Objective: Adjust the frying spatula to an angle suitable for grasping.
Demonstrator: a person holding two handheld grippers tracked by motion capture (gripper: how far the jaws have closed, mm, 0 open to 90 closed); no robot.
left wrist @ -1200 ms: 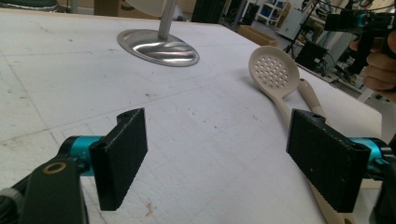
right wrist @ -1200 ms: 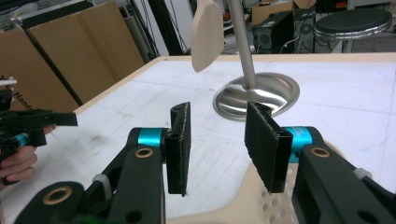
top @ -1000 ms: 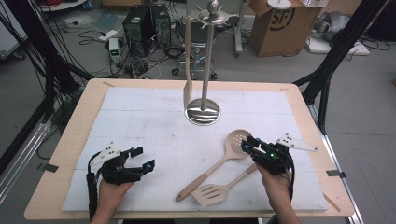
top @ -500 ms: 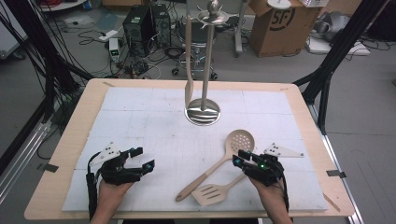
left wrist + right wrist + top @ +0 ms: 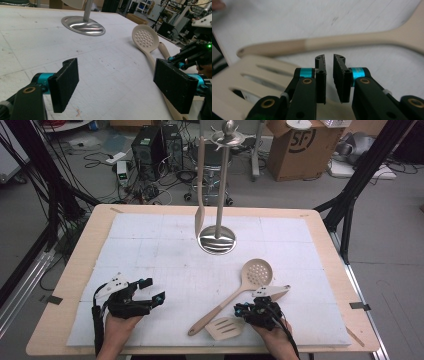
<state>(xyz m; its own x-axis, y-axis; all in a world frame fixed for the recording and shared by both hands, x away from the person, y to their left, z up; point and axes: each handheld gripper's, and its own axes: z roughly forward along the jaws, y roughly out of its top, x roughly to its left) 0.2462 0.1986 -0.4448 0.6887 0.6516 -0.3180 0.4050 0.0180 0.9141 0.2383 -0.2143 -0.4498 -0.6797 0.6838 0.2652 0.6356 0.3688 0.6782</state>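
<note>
**Right hand-held gripper down on the slotted spatula**

The right hand-held gripper [image 5: 248, 310] is low at the near edge of the counter [image 5: 75, 270], right on top of the slotted spatula [image 5: 225, 327]. Its jaws have just been closing and now there's only a thin gap between them. In the right gripper view the spatula's handle passes under the jaw tips, but I can't tell if the pads actually press on it. The spatula's slotted blade lies to the left of the jaws there.

The skimmer [image 5: 256, 272] lies just beyond, on a diagonal, with its holed head toward the stand [image 5: 217, 242] and its handle end close to the spatula blade.

The left hand-held gripper [image 5: 152, 290] sits near the front left of the counter, jaws wide apart with nothing between them, pointing across toward the skimmer.

One more spatula [image 5: 200, 215] hangs off the stand at the back middle.
</note>
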